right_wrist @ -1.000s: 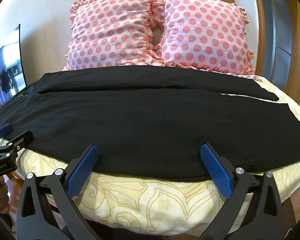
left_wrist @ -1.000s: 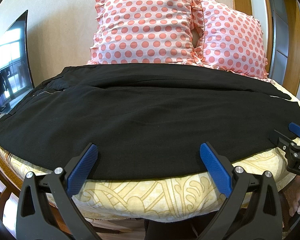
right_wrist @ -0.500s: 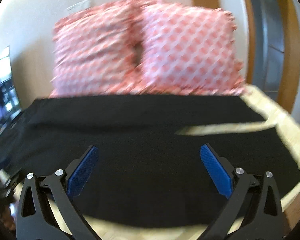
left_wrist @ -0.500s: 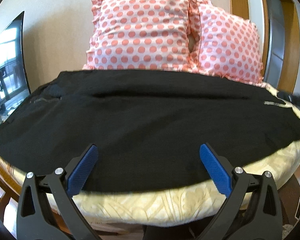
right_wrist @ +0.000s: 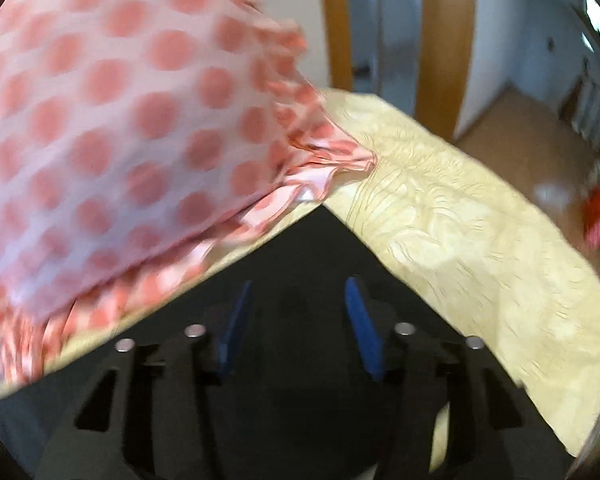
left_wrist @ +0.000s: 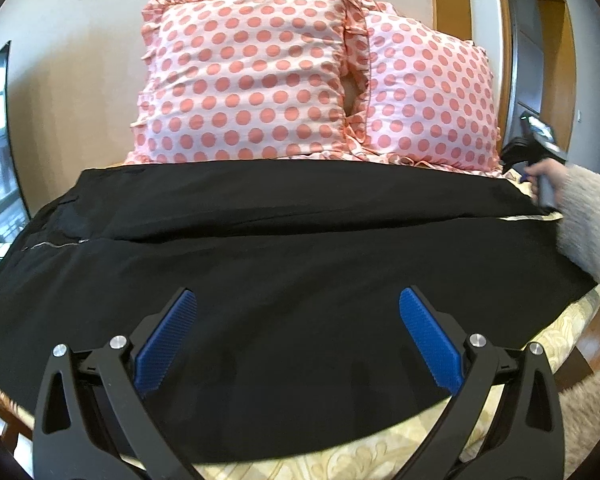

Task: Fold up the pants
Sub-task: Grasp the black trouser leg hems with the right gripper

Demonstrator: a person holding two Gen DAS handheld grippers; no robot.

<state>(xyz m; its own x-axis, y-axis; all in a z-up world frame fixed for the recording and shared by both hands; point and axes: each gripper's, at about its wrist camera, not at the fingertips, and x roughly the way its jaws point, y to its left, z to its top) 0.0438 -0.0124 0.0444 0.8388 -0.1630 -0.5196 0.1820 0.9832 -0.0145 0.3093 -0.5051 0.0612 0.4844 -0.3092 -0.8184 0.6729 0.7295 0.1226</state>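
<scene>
I judge I am starting the first fold: my right gripper, jaws narrowed but with a gap and gripping nothing, sits over the far leg's hem corner at lower centre of its blurred view, and next needs to close on that corner. My left gripper has its jaws wide, empty, above the near leg. The black pants lie flat and smooth across the bed, below two polka-dot pillows, legs slightly parted toward the frame's right.
</scene>
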